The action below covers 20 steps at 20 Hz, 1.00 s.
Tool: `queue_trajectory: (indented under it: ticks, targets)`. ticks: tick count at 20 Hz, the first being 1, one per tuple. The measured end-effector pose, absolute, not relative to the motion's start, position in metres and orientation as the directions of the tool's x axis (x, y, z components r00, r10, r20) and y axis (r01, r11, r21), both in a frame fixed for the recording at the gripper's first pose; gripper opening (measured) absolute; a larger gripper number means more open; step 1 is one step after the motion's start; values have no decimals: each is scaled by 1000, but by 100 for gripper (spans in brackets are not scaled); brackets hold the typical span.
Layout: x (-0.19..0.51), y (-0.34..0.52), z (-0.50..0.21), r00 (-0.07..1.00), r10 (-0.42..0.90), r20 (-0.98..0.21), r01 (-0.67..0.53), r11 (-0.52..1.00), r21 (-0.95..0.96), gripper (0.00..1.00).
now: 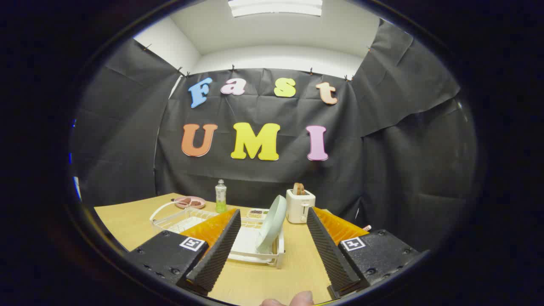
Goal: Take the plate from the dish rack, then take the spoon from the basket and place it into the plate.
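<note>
A pale green plate (271,225) stands on edge in the white dish rack (255,250) on the wooden table, just ahead of my fingers and between their lines. My gripper (272,214) is open, its fingers (221,242) wide apart on either side of the rack, touching nothing. A white wire basket (178,216) sits left of the rack, beyond the left finger; I cannot make out the spoon in it.
A white toaster (300,205) with bread stands behind the rack on the right. A green bottle (220,196) and a pink dish (190,202) sit at the back left. A fingertip (297,299) of a person shows at the near table edge.
</note>
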<state>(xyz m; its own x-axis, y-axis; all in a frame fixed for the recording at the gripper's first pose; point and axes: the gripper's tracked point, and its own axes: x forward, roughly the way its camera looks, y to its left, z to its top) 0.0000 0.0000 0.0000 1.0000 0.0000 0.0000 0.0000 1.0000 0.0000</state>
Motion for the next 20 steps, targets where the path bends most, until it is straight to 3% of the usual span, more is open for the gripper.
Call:
queue_trajectory:
  ticks: [11, 20]
  targets:
    - [-2, 12, -4, 999, 31, -34, -31, 999, -10, 100]
    - [-5, -18, 7, 1000, 20, 17, -20, 1000, -1, 100]
